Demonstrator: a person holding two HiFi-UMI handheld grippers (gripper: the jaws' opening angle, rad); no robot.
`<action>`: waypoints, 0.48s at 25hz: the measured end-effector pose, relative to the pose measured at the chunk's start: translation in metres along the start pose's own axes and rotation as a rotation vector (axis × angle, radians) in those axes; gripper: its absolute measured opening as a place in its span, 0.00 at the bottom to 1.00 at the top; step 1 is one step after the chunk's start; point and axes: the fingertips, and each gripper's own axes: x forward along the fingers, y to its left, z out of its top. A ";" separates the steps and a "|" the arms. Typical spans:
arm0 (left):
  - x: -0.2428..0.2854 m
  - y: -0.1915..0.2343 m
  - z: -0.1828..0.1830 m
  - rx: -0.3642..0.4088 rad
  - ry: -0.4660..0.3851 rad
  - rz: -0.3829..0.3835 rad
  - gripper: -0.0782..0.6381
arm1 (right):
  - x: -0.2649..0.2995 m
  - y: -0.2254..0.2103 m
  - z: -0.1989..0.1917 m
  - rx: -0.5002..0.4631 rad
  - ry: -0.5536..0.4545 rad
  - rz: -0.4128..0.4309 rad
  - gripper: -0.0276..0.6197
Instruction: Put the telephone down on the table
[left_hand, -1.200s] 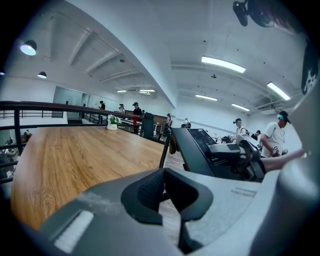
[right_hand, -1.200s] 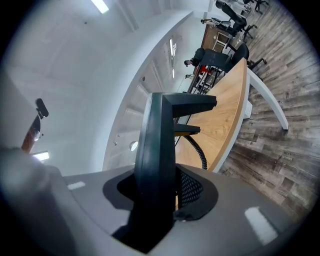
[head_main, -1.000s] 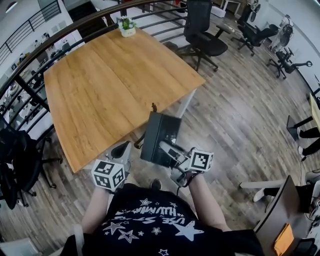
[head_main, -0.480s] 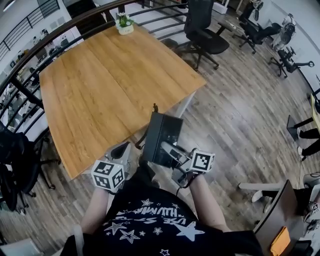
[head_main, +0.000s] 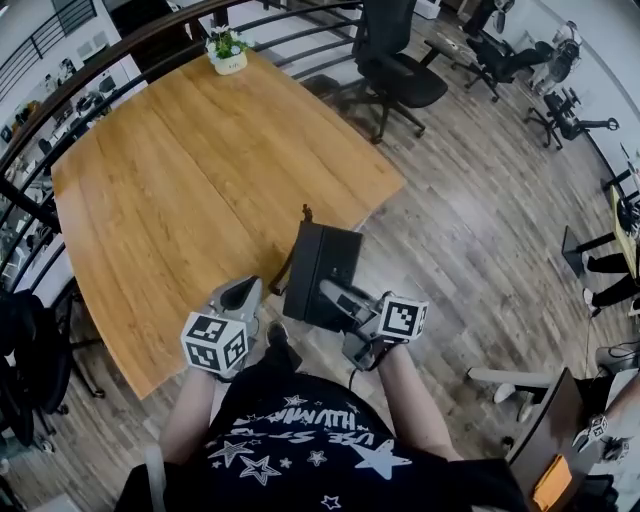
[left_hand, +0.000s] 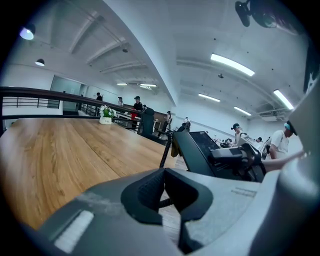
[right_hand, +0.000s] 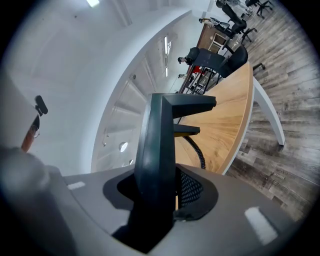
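Telephone (head_main: 320, 272) not yet set down. It hangs at lower centre of the head view, over the floor just off the near edge of the table (head_main: 190, 190), clear of the wood. By my reading, what is left is to carry it over the tabletop, lower it and release. Right gripper (head_main: 333, 293): jaws about half spread, clamped on the telephone's dark body. Left gripper (head_main: 241, 293), lower left: jaws drawn together, empty.
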 end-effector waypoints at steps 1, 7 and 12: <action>0.005 0.003 0.000 0.000 -0.002 -0.001 0.12 | 0.002 -0.004 0.003 -0.004 0.000 -0.003 0.29; 0.032 0.033 0.011 -0.007 -0.017 0.003 0.12 | 0.027 -0.025 0.030 -0.031 0.005 -0.016 0.29; 0.047 0.067 0.036 -0.018 -0.017 -0.012 0.12 | 0.060 -0.035 0.059 -0.033 0.008 -0.062 0.29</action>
